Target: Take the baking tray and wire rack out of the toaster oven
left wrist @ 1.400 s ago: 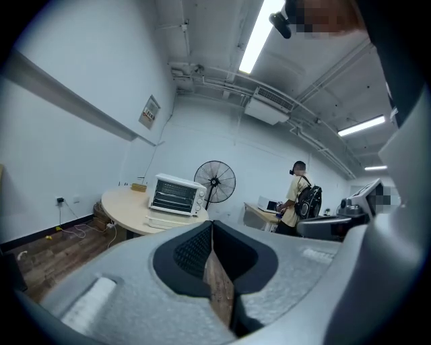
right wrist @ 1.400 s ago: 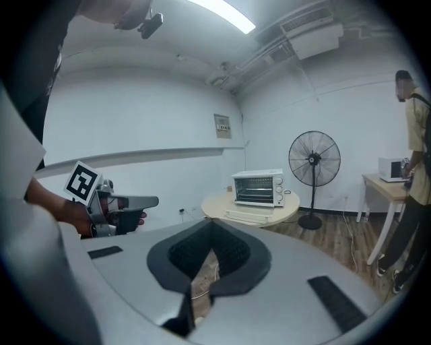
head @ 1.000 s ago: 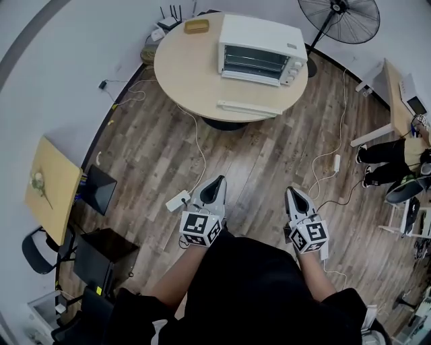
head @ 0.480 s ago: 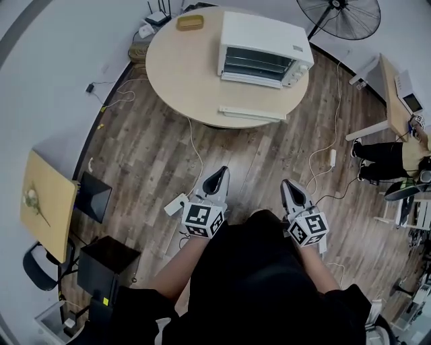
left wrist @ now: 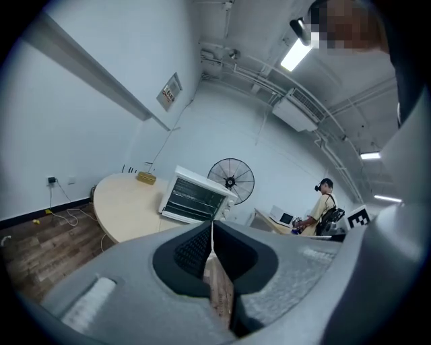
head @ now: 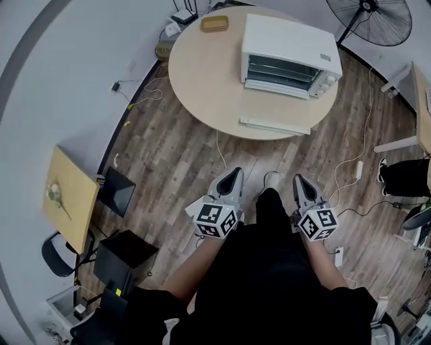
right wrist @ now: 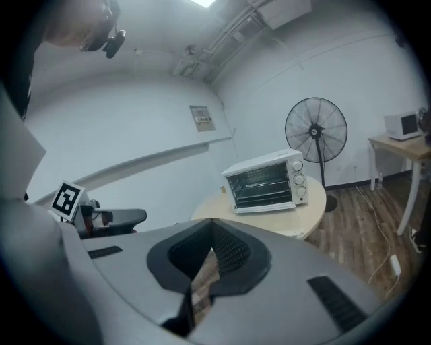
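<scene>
Scene: steep downward look at a person standing on a wood-plank floor (head: pixel 168 155), well apart from a round counter (head: pixel 202 74).
Toaster oven (head: pixel 288 57): white boxy metal case toward the far side of the counter, glass door turned to the person, round knobs down one side; door apparently shut.
Wire rack (right wrist: pixel 264 183): inside the oven, seen only as thin horizontal bars behind the glass.
Baking tray: presumably inside too, not told apart from the bars.
Left claw (head: pixel 234 176): clenched, dark ribbed pads pressed together on nothing; smooth grey moulded shell, black-and-white marker cube at the rear; held low and forward, aimed at the counter.
Right claw (head: pixel 300 180): likewise clenched and empty, level with the left, just beside the dark-clad leg.
Why held so: probably carried shut and side by side for the walk-up, with the oven out of reach and no handle to take yet.
Counter surface: smooth, pale, wood-toned; set close to the wall, likely for the cords trailing off toward it.
Also on the counter: long flat pale strip (head: pixel 275 125) near the front edge; small tan box (head: pixel 214 23) at the back.
Beyond: black pedestal fan (head: pixel 377 17) behind the oven.
Stage, by judgement: not begun; door to be opened first.
</scene>
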A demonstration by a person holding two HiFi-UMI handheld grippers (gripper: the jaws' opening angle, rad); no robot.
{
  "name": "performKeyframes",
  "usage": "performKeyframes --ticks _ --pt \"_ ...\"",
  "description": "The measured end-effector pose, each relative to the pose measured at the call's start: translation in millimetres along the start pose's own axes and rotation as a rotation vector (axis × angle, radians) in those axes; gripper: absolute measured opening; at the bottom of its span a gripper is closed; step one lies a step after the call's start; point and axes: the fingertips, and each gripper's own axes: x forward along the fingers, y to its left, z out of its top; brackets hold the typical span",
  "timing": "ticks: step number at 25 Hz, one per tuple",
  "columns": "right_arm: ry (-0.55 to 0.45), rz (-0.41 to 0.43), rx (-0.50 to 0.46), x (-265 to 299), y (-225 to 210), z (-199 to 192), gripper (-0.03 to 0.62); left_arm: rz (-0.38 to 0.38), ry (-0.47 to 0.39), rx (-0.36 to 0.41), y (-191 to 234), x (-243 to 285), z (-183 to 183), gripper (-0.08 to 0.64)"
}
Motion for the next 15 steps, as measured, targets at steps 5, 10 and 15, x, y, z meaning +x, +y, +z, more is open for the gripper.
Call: performKeyframes --ticks 5,10,15 --pt "-0.012 -0.018 -0.020 33.7 -53.7 38.6 0.000 -0.005 0.029 0.010 -6.1 56.7 10.6 0.020" --pt "0.011 -0.049 -0.006 58.7 -109.8 63.5 0.000 -0.050 0.043 0.010 -21.6 125.7 22.1 0.020" --pt "0.023 -0.049 -0.013 78.0 -150.6 83.8 0.000 -0.027 0.057 -0.023 -27.3 178.3 28.8 0.020"
